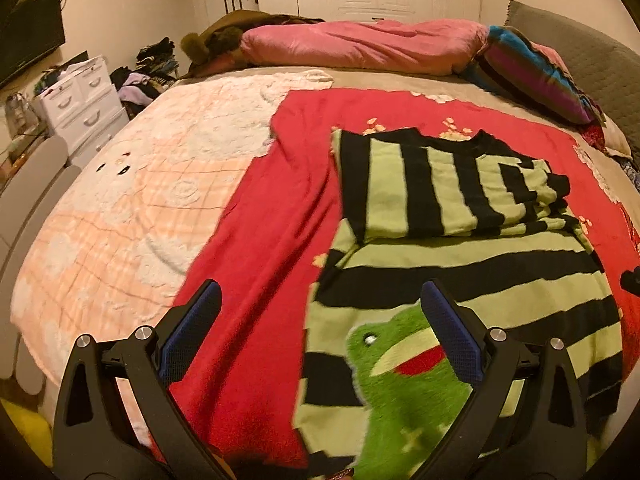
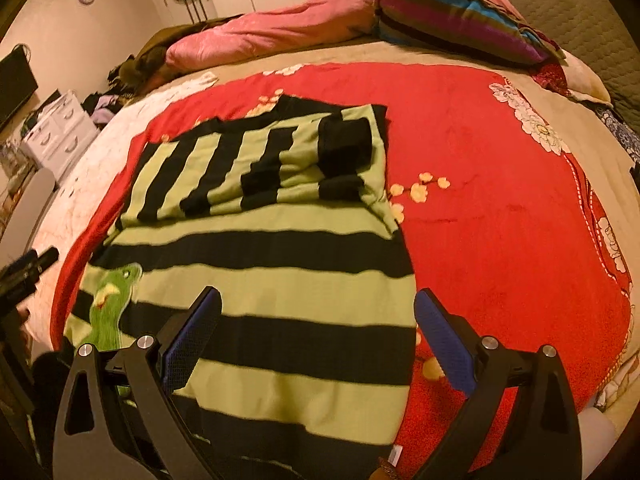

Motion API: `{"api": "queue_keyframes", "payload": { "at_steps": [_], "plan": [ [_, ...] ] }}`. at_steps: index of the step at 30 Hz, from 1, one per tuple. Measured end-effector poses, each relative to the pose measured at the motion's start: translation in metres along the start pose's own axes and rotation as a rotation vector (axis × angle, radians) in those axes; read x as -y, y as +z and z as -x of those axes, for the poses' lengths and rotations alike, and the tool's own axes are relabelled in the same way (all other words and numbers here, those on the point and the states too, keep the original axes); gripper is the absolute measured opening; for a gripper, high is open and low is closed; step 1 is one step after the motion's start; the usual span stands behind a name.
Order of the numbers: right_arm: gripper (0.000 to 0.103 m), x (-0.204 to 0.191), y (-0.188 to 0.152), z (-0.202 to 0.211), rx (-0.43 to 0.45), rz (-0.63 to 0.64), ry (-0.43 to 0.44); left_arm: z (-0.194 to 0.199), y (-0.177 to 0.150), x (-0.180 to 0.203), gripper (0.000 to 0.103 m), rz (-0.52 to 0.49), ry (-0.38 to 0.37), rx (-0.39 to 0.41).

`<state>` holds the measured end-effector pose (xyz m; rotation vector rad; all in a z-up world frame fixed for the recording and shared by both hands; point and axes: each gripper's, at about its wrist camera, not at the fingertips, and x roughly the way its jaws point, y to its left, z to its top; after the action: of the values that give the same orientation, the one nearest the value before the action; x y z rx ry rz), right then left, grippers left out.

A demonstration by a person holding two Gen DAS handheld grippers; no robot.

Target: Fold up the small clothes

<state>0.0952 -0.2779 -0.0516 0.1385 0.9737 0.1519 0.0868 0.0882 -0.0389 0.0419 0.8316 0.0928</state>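
Observation:
A green-and-black striped sweater (image 1: 460, 264) (image 2: 280, 264) with a plush green frog patch (image 1: 400, 364) (image 2: 112, 300) lies on a red blanket (image 1: 260, 248) (image 2: 500, 220). Its sleeves are folded across the top part (image 1: 448, 184) (image 2: 272, 160). My left gripper (image 1: 320, 300) hovers open over the sweater's near left edge, its right finger above the frog. My right gripper (image 2: 318, 308) hovers open over the sweater's near right edge, one finger above the stripes and one above the blanket. Neither holds anything. The left gripper's tip (image 2: 28, 266) shows at the left edge of the right wrist view.
The bed also carries a peach-and-white blanket (image 1: 120, 208), a rolled pink duvet (image 1: 360, 44) (image 2: 272, 28) and a striped pillow (image 1: 536, 72) (image 2: 452, 16) at the far side. A white drawer unit (image 1: 84, 100) and a clothes pile (image 1: 144, 76) stand left of the bed.

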Motion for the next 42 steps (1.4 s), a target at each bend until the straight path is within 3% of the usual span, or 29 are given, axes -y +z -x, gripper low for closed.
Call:
{"api": "queue_keyframes", "payload": {
  "at_steps": [12,18,26,32,38,40,42],
  "plan": [
    [0.096,0.000,-0.033,-0.001,-0.084,0.033,0.003,0.001,-0.023,-0.040,0.094,0.058,-0.044,-0.140],
    [0.096,0.008,-0.051,-0.001,-0.133,0.032,-0.003,0.004,-0.037,-0.034,0.094,0.022,-0.061,-0.191],
    [0.096,0.018,-0.081,0.000,-0.199,0.032,-0.006,0.004,-0.054,-0.020,0.093,0.020,-0.157,-0.282],
    [0.096,0.021,-0.101,-0.002,-0.266,-0.004,0.052,-0.003,-0.059,-0.022,0.093,0.037,-0.170,-0.321],
    [0.095,0.010,-0.128,-0.003,-0.325,0.015,0.111,-0.007,-0.066,-0.017,0.078,0.013,-0.194,-0.369],
    [0.076,0.004,-0.133,-0.004,-0.338,0.033,0.129,-0.007,-0.068,-0.015,0.072,0.006,-0.205,-0.380],
    [0.067,0.000,-0.133,-0.002,-0.333,0.044,0.139,-0.008,-0.072,-0.013,0.060,0.002,-0.217,-0.395]
  ]
}}
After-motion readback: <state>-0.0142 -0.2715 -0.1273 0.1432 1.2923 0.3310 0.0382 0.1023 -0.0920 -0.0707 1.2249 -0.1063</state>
